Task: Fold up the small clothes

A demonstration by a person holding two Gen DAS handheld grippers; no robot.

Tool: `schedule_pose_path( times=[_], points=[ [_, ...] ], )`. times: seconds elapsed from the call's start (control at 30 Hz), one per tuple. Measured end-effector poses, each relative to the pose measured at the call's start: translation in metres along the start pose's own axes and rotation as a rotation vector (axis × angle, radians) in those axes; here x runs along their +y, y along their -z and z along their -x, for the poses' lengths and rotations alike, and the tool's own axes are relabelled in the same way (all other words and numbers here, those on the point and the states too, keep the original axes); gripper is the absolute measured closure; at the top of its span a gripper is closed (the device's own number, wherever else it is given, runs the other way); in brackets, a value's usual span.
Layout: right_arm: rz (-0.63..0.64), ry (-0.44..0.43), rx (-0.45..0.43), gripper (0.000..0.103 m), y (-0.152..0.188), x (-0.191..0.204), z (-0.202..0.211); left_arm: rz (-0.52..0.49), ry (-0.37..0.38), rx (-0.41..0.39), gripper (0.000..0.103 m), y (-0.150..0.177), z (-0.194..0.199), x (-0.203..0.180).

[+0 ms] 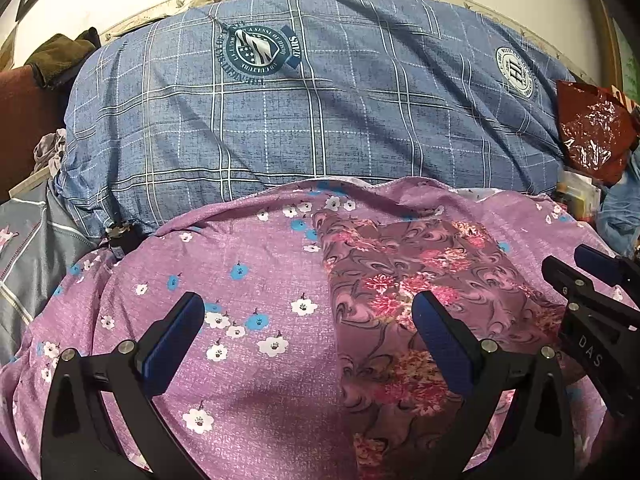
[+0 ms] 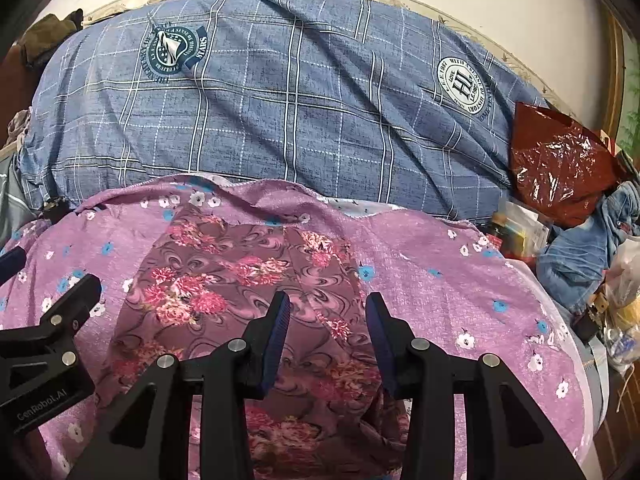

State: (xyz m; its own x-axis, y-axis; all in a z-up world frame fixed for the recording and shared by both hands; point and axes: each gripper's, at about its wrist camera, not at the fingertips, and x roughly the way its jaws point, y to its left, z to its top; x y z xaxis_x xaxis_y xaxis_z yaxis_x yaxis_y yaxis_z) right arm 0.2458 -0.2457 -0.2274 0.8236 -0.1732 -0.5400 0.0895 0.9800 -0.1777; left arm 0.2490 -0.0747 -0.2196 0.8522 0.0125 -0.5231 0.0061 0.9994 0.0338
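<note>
Left tool (image 1: pixel 308 332) stands wide apart, empty, at the left edge of the floral garment (image 1: pixel 404 292). Right tool (image 2: pixel 326 334) is partly apart above the garment's middle, gripping nothing. The garment lies flat on the purple sheet (image 1: pixel 248 248), in front of the blue quilt (image 1: pixel 320 100). Recommended: pinch one edge only, clear of the sheet beneath.

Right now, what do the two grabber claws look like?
Both are black, angular plastic claws with round silver bolts and ridged dark-blue rubber pads inside each finger. The left gripper has white "GenRobot.AI" lettering on its side; the right gripper shows "DAS". No hands or sleeves show.
</note>
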Motion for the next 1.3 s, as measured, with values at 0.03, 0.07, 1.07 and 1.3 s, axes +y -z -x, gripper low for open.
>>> schedule_pose_path(
  times=[0.03,0.07,1.07,1.3],
  points=[
    [0.001,0.002,0.002,0.062,0.001,0.0,0.0,-0.001,-0.003,0.002,0.0,0.0,-0.001,0.0],
    [0.006,0.006,0.006,0.062,0.002,0.0,-0.001,-0.001,-0.004,0.006,0.0,0.001,-0.003,0.0],
    [-0.294,-0.218,0.363,0.048,-0.035,-0.022,-0.112,-0.067,0.013,0.275,0.0,0.005,-0.062,0.006],
    [-0.224,-0.208,0.473,0.045,-0.055,0.022,-0.163,-0.143,0.038,0.334,0.0,0.021,-0.06,0.017]
  ],
)
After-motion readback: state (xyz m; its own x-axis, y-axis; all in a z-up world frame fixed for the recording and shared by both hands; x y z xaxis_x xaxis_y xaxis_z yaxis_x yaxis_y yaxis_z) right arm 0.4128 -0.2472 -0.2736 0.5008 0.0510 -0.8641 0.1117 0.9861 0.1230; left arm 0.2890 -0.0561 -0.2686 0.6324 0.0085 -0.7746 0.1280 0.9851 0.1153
